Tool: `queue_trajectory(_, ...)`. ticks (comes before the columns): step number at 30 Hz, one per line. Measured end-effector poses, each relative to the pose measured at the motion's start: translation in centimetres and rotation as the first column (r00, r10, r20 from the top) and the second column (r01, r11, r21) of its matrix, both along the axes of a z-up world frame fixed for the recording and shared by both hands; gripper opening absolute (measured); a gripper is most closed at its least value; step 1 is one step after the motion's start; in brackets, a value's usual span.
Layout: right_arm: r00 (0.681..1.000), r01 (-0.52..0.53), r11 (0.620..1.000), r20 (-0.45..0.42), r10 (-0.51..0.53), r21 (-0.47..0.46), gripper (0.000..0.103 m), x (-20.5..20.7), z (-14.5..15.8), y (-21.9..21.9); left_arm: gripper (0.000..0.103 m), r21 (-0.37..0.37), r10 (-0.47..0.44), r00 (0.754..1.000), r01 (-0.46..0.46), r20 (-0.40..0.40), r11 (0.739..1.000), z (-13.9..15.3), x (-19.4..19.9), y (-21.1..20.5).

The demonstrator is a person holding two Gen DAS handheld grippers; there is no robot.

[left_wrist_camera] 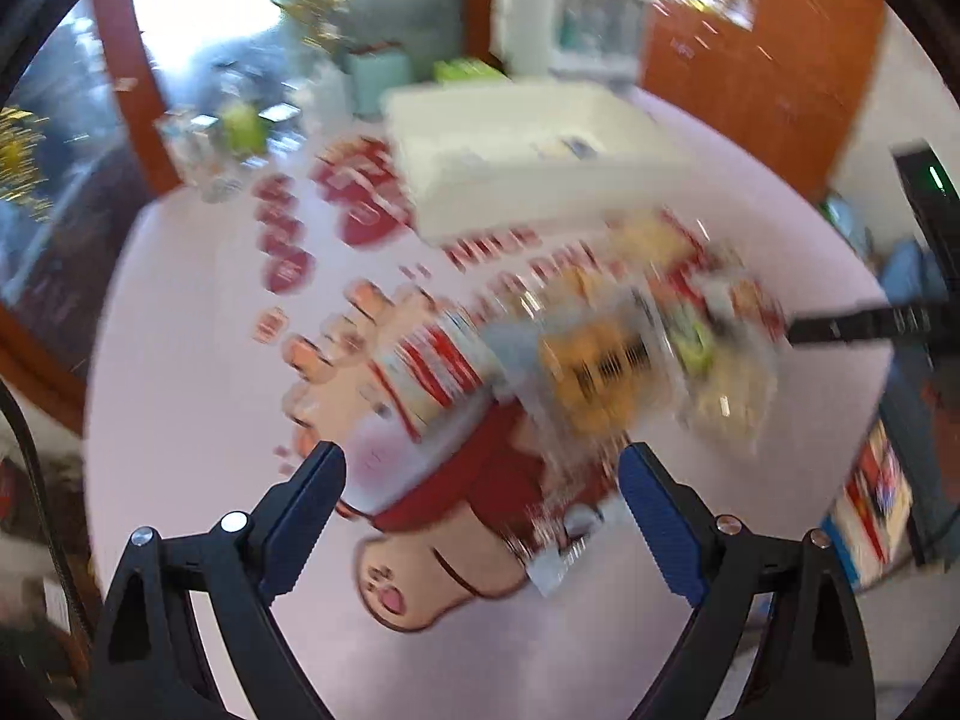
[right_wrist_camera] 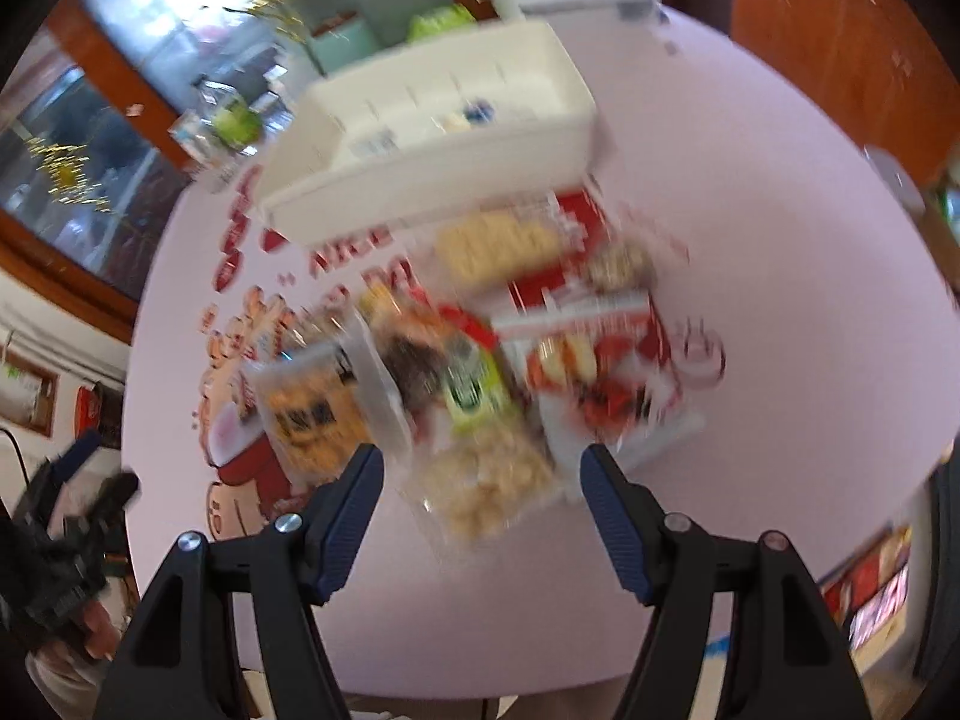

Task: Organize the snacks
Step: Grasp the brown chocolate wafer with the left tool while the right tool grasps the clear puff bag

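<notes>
Both views are motion-blurred. A pile of snack packets lies on the pink round table [right_wrist_camera: 780, 312]: an orange packet [right_wrist_camera: 312, 414], a green packet [right_wrist_camera: 474, 396], a clear bag of pale puffs [right_wrist_camera: 486, 492], a red packet [right_wrist_camera: 600, 372] and a yellow packet [right_wrist_camera: 498, 246]. Behind them stands a white bin [right_wrist_camera: 432, 138]. My right gripper [right_wrist_camera: 480, 474] is open just short of the puff bag. My left gripper [left_wrist_camera: 480, 468] is open and empty, near the orange packet [left_wrist_camera: 594, 372] and the white bin [left_wrist_camera: 510, 144].
The table carries a red cartoon print [left_wrist_camera: 432, 540]. A green object and clear containers [left_wrist_camera: 234, 132] stand at the table's far left edge. Wooden cabinets [right_wrist_camera: 840, 60] and a glass window surround the table. The other gripper's arm [left_wrist_camera: 870, 324] enters from the right in the left wrist view.
</notes>
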State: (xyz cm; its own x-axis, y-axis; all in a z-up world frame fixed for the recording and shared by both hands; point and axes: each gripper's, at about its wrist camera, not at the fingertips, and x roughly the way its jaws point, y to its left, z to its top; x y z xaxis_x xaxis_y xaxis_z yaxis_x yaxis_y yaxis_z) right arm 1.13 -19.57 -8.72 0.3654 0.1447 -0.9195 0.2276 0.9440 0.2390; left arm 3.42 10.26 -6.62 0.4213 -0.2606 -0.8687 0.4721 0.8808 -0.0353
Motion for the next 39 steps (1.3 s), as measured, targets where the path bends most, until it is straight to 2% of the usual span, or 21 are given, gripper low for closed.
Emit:
queue_trajectory(4, 0.992, 0.094, 0.995, -0.094, -0.090, 0.045, 0.069, -0.6, -3.2, 0.1, 0.092, 0.027, -0.147, 0.988, 0.148, -0.047, 0.989, -3.4, -0.9, -1.8)
queue_trajectory(8, 0.972, 0.190, 0.978, -0.156, -0.174, 0.091, 0.069, -0.6, -5.7, 0.4, 0.092, 0.028, -0.222, 0.969, 0.226, -0.104, 0.974, -6.4, -0.9, -2.9)
queue_trajectory(16, 0.917, 0.347, 0.929, -0.255, -0.306, 0.132, 0.069, 1.0, -9.6, 1.0, 0.090, 0.043, -0.275, 0.951, 0.284, -0.145, 0.958, -9.3, -0.5, -4.2)
queue_trajectory(17, 0.912, 0.359, 0.925, -0.260, -0.318, 0.124, 0.070, 1.2, -9.9, 1.1, 0.089, 0.050, -0.280, 0.949, 0.290, -0.148, 0.956, -9.6, -0.4, -4.4)
queue_trajectory(19, 0.907, 0.370, 0.923, -0.255, -0.334, 0.107, 0.070, 1.5, -9.9, 1.2, 0.081, 0.062, -0.288, 0.944, 0.301, -0.161, 0.952, -10.2, -0.3, -4.7)
queue_trajectory(22, 0.905, 0.373, 0.924, -0.251, -0.342, 0.087, 0.070, 1.7, -9.9, 1.3, 0.069, 0.083, -0.301, 0.935, 0.320, -0.185, 0.944, -10.9, -0.1, -5.1)
queue_trajectory(24, 0.906, 0.368, 0.928, -0.247, -0.343, 0.063, 0.068, 1.8, -9.9, 1.6, 0.067, 0.101, -0.310, 0.935, 0.330, -0.174, 0.939, -11.1, -0.2, -5.3)
queue_trajectory(26, 0.914, 0.351, 0.935, -0.234, -0.330, 0.052, 0.061, 2.1, -9.8, 2.2, 0.062, 0.107, -0.326, 0.931, 0.345, -0.166, 0.932, -11.1, -0.4, -5.6)
queue_trajectory(27, 0.918, 0.343, 0.938, -0.229, -0.323, 0.055, 0.053, 2.2, -9.9, 2.5, 0.056, 0.106, -0.328, 0.930, 0.347, -0.164, 0.932, -11.0, -0.6, -5.6)
queue_trajectory(30, 0.927, 0.318, 0.947, -0.226, -0.298, 0.054, 0.048, 2.3, -9.9, 3.1, 0.039, 0.108, -0.358, 0.920, 0.377, -0.157, 0.920, -10.8, -1.1, -6.0)
queue_trajectory(31, 0.929, 0.311, 0.949, -0.227, -0.292, 0.052, 0.047, 2.3, -10.0, 3.2, 0.036, 0.109, -0.364, 0.918, 0.382, -0.157, 0.918, -10.7, -1.3, -6.1)
queue_trajectory(34, 0.937, 0.282, 0.958, -0.226, -0.265, 0.045, 0.046, 2.0, -10.0, 3.7, 0.035, 0.114, -0.363, 0.919, 0.382, -0.155, 0.917, -10.4, -1.8, -6.3)
queue_trajectory(39, 0.956, 0.206, 0.978, -0.217, -0.199, 0.013, 0.045, 1.0, -9.5, 4.9, 0.033, 0.071, -0.361, 0.918, 0.376, -0.165, 0.924, -9.8, -2.1, -5.8)
